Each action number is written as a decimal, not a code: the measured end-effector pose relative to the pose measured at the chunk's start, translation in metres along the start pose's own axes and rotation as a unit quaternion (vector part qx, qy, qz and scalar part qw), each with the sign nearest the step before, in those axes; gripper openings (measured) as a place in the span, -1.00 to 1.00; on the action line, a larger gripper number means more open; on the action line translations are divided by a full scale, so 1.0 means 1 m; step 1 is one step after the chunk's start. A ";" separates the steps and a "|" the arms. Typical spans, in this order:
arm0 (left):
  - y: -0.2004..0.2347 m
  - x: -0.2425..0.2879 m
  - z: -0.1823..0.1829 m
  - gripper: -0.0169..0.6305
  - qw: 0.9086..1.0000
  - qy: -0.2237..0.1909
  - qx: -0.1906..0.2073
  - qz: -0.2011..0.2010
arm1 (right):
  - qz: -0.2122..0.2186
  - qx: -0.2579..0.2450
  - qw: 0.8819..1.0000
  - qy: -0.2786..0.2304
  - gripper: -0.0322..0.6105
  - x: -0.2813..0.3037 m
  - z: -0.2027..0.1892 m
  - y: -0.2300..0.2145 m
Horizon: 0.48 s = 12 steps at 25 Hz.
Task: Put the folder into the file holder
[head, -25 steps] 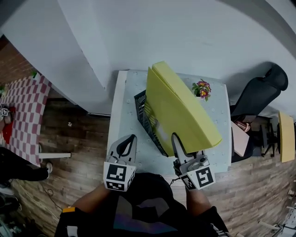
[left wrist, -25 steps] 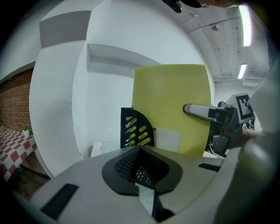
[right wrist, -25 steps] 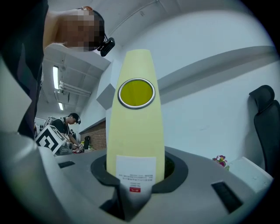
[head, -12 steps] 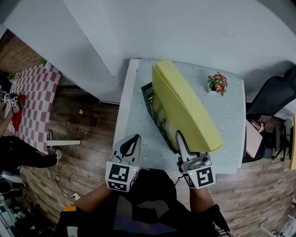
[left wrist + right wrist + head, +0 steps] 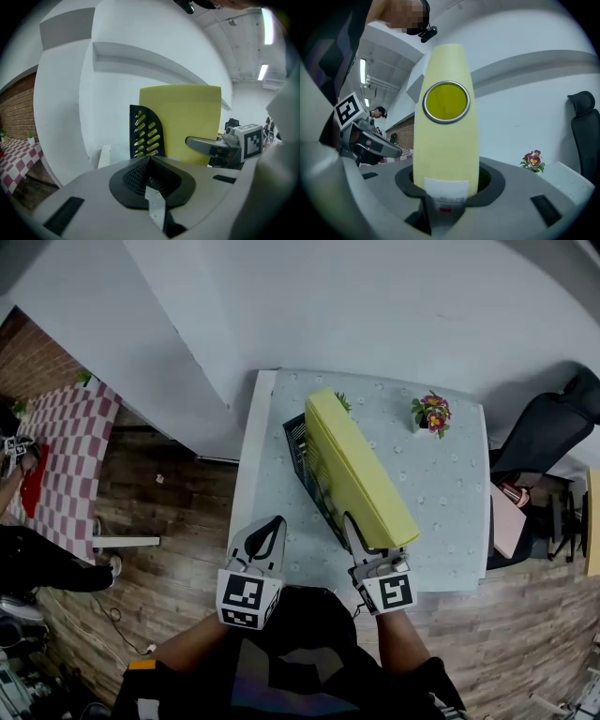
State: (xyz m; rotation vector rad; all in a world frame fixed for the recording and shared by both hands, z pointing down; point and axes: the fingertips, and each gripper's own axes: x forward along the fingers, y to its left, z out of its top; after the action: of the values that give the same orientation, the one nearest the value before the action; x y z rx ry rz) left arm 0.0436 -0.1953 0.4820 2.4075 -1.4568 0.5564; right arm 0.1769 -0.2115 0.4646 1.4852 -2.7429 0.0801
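Step in hand looks like release. Yellow folder (image 5: pixel 352 470) is standing on edge inside black file holder (image 5: pixel 302 457) mid-table (image 5: pixel 441 512), with spine end pointing to 6 o'clock. Right tongs (image 5: pixel 361 532) have just been opening: spine is sitting between jaws, and pads are apparently no longer clamping. Left tongs (image 5: pixel 272 524), at 9 o'clock of right, are staying closed and carrying nothing. Next move: right tongs backing straight toward 6 o'clock, not dragging folder out.

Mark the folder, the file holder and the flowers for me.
folder (image 5: pixel 356 470), head view, on its upper yellow edge.
file holder (image 5: pixel 300 448), head view, on its black mesh side wall.
flowers (image 5: pixel 431 413), head view, on the blooms.
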 end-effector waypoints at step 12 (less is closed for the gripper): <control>0.011 -0.005 0.015 -0.93 0.999 -0.038 -0.003 -0.022 | -0.032 -0.022 0.995 0.094 -0.22 0.004 -0.039 0.011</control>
State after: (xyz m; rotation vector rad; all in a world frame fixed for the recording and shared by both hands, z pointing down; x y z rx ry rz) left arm 0.0344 -0.2025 0.4670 2.4755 -1.4282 0.4557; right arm 0.1654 -0.2069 0.5036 1.4703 -2.5325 0.1504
